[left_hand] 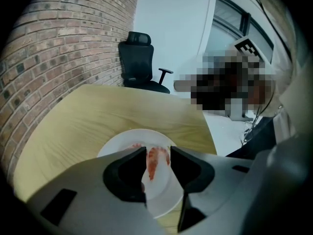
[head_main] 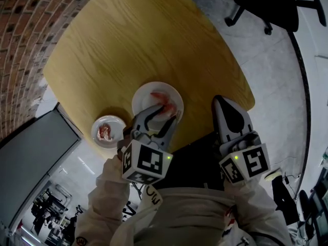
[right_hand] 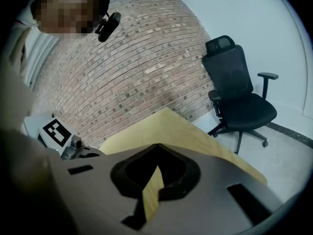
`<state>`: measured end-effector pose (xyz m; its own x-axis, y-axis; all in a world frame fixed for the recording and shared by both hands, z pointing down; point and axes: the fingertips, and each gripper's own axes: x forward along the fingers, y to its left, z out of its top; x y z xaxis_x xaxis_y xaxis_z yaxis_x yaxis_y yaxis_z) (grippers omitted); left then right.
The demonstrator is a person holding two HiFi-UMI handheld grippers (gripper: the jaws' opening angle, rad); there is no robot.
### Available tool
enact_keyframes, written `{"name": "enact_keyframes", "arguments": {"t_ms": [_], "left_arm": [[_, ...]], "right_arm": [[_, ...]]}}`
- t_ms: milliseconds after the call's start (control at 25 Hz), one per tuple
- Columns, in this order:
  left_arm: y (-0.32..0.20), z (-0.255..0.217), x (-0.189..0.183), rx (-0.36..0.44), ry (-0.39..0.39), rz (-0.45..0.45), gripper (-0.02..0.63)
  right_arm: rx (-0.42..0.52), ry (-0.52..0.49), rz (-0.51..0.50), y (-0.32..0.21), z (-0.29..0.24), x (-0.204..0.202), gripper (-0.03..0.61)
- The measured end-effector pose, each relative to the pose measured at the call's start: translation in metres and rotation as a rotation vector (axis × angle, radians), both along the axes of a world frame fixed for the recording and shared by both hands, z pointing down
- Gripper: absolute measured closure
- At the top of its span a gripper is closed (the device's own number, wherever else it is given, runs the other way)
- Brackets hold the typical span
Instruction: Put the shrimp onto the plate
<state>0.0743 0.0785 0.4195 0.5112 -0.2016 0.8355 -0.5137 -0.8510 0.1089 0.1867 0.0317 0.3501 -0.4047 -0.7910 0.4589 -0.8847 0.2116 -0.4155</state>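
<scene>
Left gripper view: our left gripper [left_hand: 158, 156] has jaws apart over the plate [left_hand: 121, 141], where a shrimp [left_hand: 152, 161] lies. Right of the plate, our right gripper [right_hand: 155, 147] is closed, empty.

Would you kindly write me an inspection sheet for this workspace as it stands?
Surface: wooden table, holding only two plates.
Job's things: shrimp lie on the big plate; the small plate beside it holds something red, probably more shrimp.
Clutter: nothing seen.
Grippers: left gripper hangs over the big plate, jaws apart, a shrimp showing between them but apparently not pinched; right gripper is shut and empty, near the table's edge.
Cables: nothing seen on the table.
Surroundings: brick wall, black chair, grey floor.
</scene>
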Motion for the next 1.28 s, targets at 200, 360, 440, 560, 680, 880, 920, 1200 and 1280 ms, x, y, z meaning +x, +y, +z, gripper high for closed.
{"name": "enact_keyframes", "arguments": {"t_ms": [200, 360, 440, 560, 680, 880, 920, 1200, 1280], "left_arm": [[0.000, -0.008, -0.021, 0.019, -0.008, -0.055, 0.457], [0.000, -0.013, -0.047, 0.028, -0.014, -0.122, 0.456], [0.002, -0.016, -0.061, 0.030, -0.022, -0.156, 0.457], [0.005, -0.020, -0.084, 0.035, -0.032, -0.216, 0.456], [0.007, -0.023, -0.112, 0.036, -0.039, -0.276, 0.457], [0.014, -0.024, -0.159, 0.039, -0.069, -0.357, 0.456], [0.015, -0.023, -0.168, 0.040, -0.078, -0.374, 0.456], [0.022, -0.022, -0.226, 0.048, -0.114, -0.471, 0.457], [0.027, -0.022, -0.239, 0.052, -0.122, -0.507, 0.457]], "right_arm": [[0.013, -0.005, -0.066, -0.007, -0.007, -0.026, 0.554], [0.019, -0.010, -0.128, -0.011, -0.011, -0.053, 0.554], [0.020, -0.012, -0.166, -0.013, -0.012, -0.068, 0.554], [0.018, -0.012, -0.221, -0.013, -0.014, -0.090, 0.554], [0.018, -0.011, -0.267, -0.013, -0.017, -0.116, 0.554], [0.018, -0.011, -0.356, -0.015, -0.019, -0.157, 0.554], [0.019, -0.012, -0.374, -0.015, -0.019, -0.165, 0.554], [0.008, -0.006, -0.457, -0.011, -0.015, -0.211, 0.554], [0.005, -0.006, -0.474, -0.007, -0.014, -0.222, 0.554]]}}
